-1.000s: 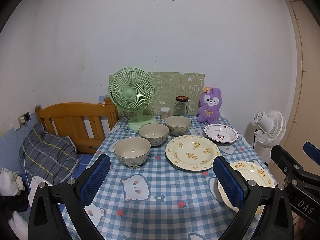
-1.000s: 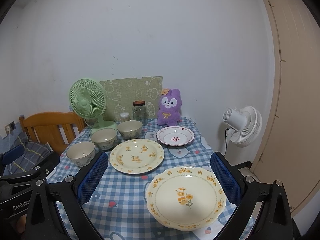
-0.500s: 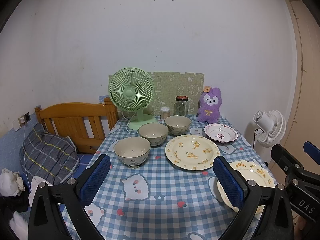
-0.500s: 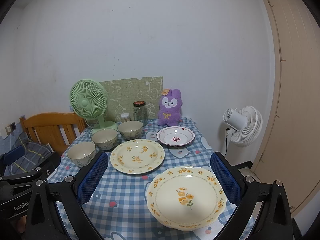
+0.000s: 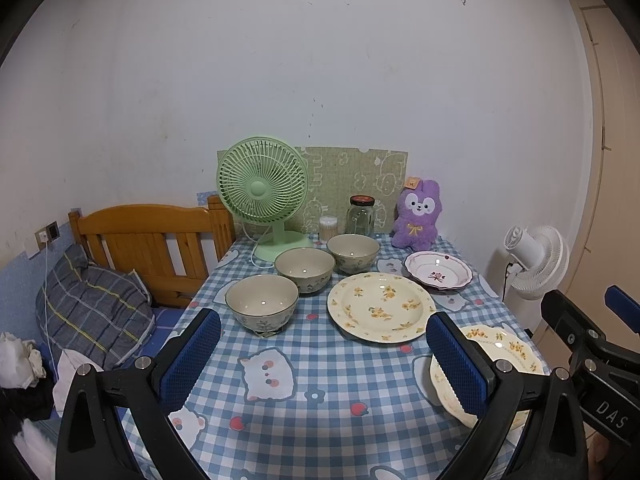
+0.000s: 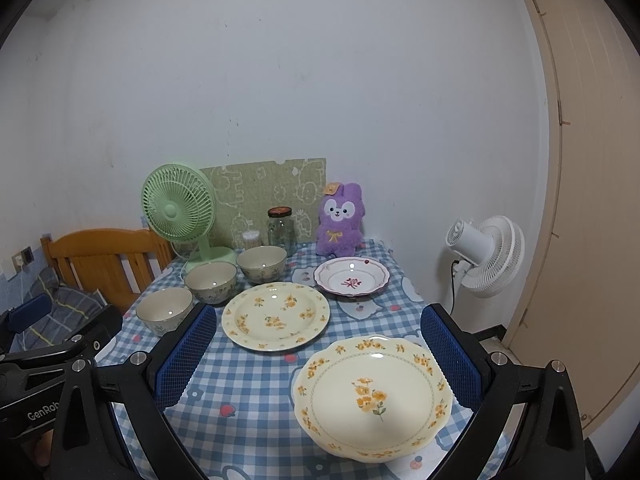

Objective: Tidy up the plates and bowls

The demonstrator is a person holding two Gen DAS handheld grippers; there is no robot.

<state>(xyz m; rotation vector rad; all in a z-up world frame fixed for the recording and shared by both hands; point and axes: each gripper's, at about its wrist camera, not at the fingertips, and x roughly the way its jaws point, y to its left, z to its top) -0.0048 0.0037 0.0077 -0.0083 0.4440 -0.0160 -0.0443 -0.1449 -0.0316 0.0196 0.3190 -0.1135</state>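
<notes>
1. Grippers first: the left gripper and the right gripper both hang above the near table edge, fingers spread wide, holding nothing.
2. Closest is the wavy plate, at the right gripper's side. Grab it by the rim, gently.
3. Next comes the round plate, a good spot to stack on.
4. Then the pink plate.
5. Three bowls sit left in a slanted row; nest them slowly.
</notes>
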